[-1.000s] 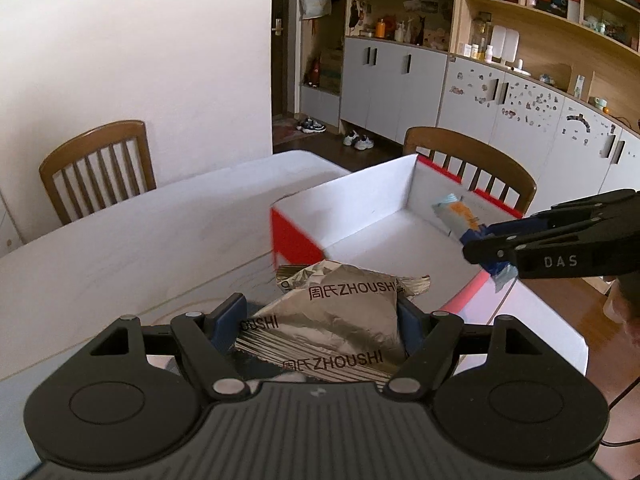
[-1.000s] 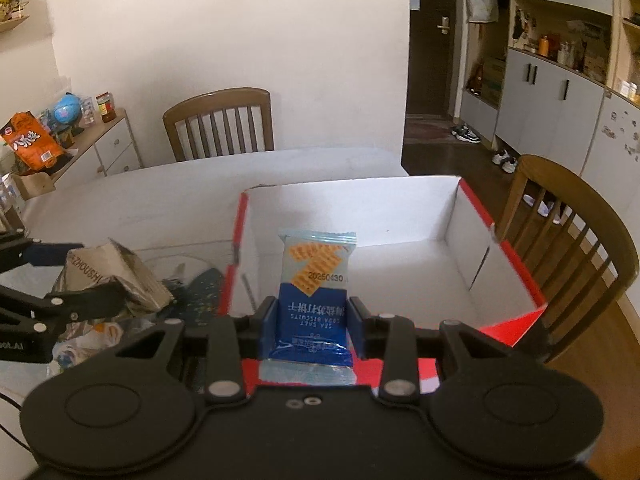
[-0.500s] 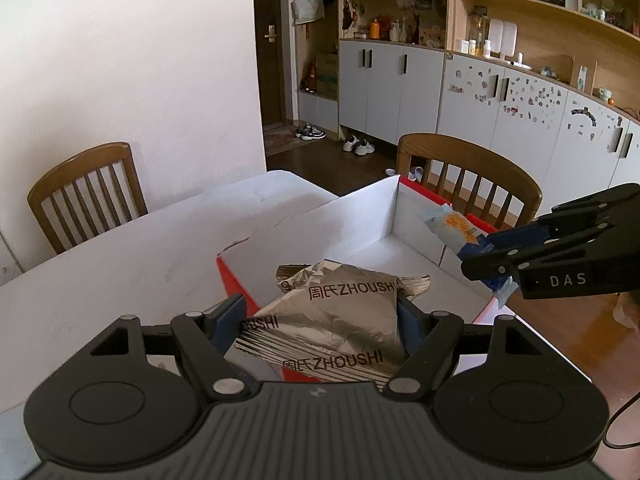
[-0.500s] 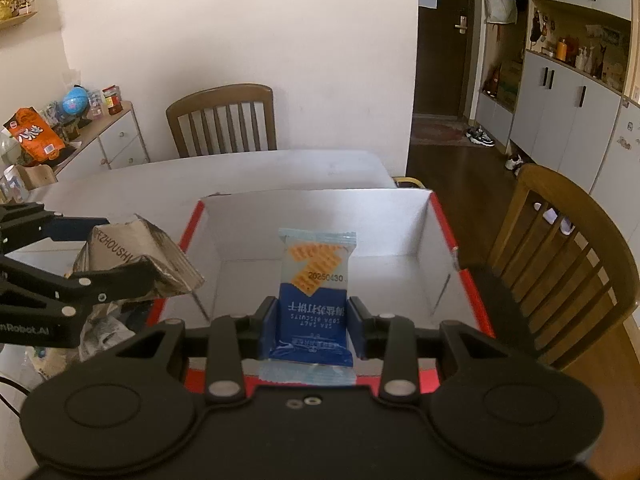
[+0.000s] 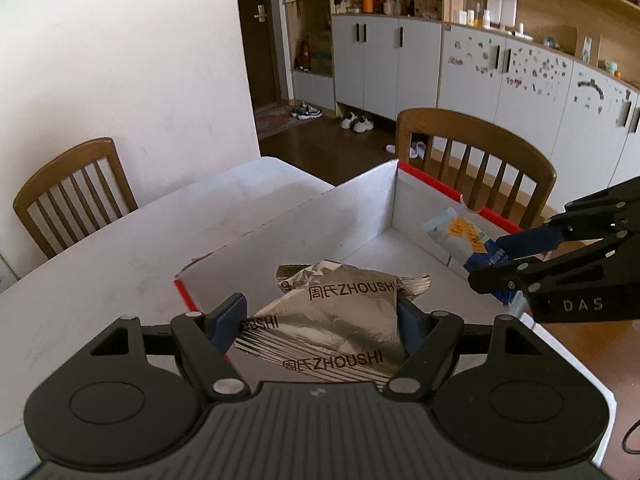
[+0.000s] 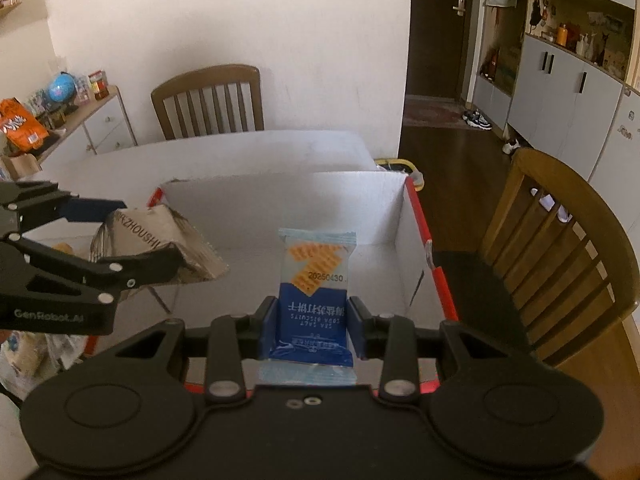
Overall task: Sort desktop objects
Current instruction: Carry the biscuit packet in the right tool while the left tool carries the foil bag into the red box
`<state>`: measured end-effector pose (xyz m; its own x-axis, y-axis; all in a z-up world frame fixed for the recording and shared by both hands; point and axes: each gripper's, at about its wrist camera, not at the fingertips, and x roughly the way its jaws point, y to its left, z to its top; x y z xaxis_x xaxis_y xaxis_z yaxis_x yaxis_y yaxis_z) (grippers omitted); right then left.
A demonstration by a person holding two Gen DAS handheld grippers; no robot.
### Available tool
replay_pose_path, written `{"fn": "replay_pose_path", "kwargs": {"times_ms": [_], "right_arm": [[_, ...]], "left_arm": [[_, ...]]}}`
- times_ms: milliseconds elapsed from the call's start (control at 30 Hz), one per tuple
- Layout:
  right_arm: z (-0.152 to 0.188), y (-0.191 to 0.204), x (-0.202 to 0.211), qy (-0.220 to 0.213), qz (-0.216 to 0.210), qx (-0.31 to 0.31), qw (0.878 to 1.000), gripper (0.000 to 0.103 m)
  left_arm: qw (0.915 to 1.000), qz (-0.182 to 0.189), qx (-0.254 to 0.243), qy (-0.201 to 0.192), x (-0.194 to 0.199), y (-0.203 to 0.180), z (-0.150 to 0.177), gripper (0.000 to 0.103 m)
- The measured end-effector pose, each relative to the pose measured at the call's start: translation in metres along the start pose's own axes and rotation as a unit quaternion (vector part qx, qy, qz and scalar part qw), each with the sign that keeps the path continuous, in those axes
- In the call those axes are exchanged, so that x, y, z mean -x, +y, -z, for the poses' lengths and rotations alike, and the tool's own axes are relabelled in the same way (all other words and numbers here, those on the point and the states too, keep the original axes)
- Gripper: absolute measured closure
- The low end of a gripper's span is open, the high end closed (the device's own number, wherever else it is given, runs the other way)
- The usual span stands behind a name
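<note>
Our left gripper (image 5: 320, 320) squeezes a crinkly silver snack bag (image 5: 332, 320). Our right gripper (image 6: 312, 320) squeezes a blue cracker packet (image 6: 314, 292). We hold both up over the white box with red edges (image 6: 416, 216). The silver bag is on the left and the blue packet on the right. The box sits on the white table (image 5: 120, 248).

Crinkled silver packet (image 5: 340, 320) with dark lettering, blue-and-pale biscuit packet (image 6: 312, 296) with orange crackers, white box (image 6: 280, 196) edged red
</note>
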<state>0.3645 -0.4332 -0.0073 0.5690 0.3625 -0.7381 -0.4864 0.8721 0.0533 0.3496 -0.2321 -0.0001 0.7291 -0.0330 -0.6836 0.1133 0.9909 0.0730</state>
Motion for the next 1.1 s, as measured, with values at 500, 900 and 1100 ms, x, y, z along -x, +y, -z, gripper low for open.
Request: {"fn": "replay_pose_path", "kwargs": {"times_ms": [500,900,1100], "right_arm": [[-0.010,-0.012,-0.059,0.079,-0.007,0.016,0.997,0.067],[-0.008,-0.010,-0.098,0.143,0.005,0.060,0.988,0.067],[-0.007,-0.002,-0.111,0.172,0.005,0.078,0.982,0.067]], "left_arm": [[0.9955,0.009,-0.050,0.080,-0.065,-0.016,-0.012,0.026],[0.9852,0.010,-0.094,0.143,-0.102,-0.027,-0.007,0.026],[0.9802,0.015,-0.094,0.174,-0.113,-0.028,-0.005,0.026]]}}
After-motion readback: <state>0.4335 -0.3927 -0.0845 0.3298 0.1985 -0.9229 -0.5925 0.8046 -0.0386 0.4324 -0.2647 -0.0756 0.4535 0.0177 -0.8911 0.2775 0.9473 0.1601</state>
